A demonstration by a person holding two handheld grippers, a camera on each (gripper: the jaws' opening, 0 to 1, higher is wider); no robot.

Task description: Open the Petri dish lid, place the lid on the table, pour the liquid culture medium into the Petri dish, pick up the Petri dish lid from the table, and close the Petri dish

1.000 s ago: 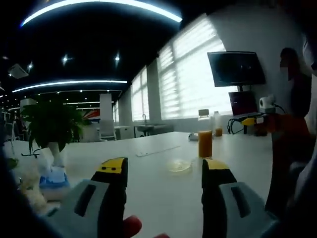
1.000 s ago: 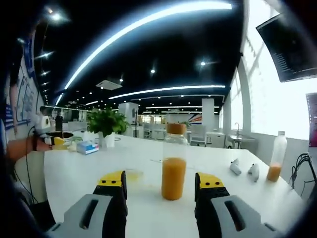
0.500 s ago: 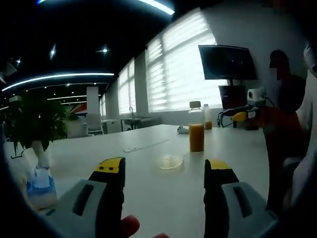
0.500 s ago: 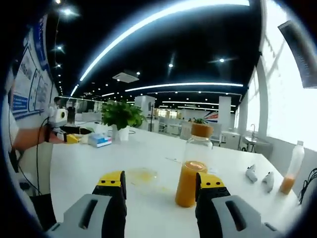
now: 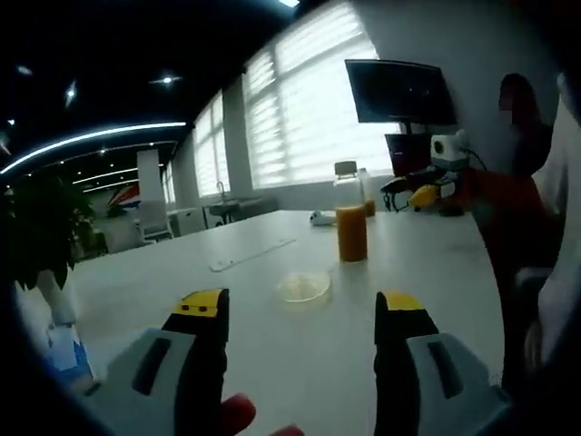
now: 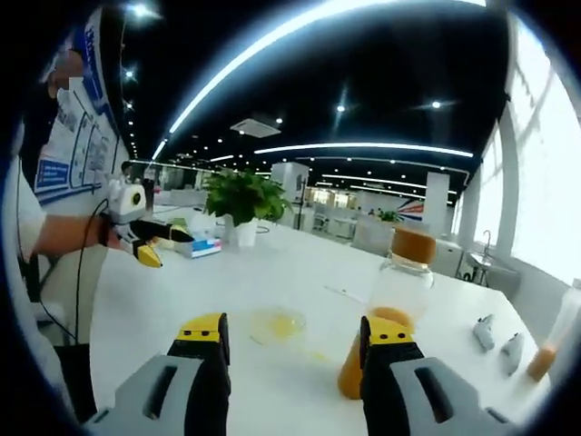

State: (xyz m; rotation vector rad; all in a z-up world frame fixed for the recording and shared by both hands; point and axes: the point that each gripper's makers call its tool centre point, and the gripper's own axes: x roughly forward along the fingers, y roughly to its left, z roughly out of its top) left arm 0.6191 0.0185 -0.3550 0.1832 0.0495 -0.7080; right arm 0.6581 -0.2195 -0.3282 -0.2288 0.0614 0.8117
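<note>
A clear Petri dish (image 5: pixel 303 287) with its lid on lies on the white table (image 5: pixel 272 363), a short way beyond my left gripper (image 5: pixel 300 313), which is open and holds nothing. Behind the dish stands a glass bottle (image 5: pixel 349 225) half full of orange liquid, capped. In the right gripper view the Petri dish (image 6: pixel 277 324) lies between the open jaws of my right gripper (image 6: pixel 295 329). The bottle (image 6: pixel 398 295) stands partly behind the right jaw. The left gripper (image 6: pixel 145 247) hangs at the left over the table edge, and the right gripper (image 5: pixel 422 194) shows far right.
A potted plant (image 6: pixel 243 200) and a blue box (image 6: pixel 204 247) sit at the table's far side. A smaller bottle (image 5: pixel 368 204) with orange liquid and two small white objects (image 6: pixel 497 338) lie past the main bottle. A flat strip (image 5: pixel 251 254) lies on the table. A person stands at the right (image 5: pixel 517 118).
Both cameras have swung. In the right gripper view the bottle slid from between the jaws to behind the right jaw, and the left gripper came in at the left. Both grippers stayed open.
</note>
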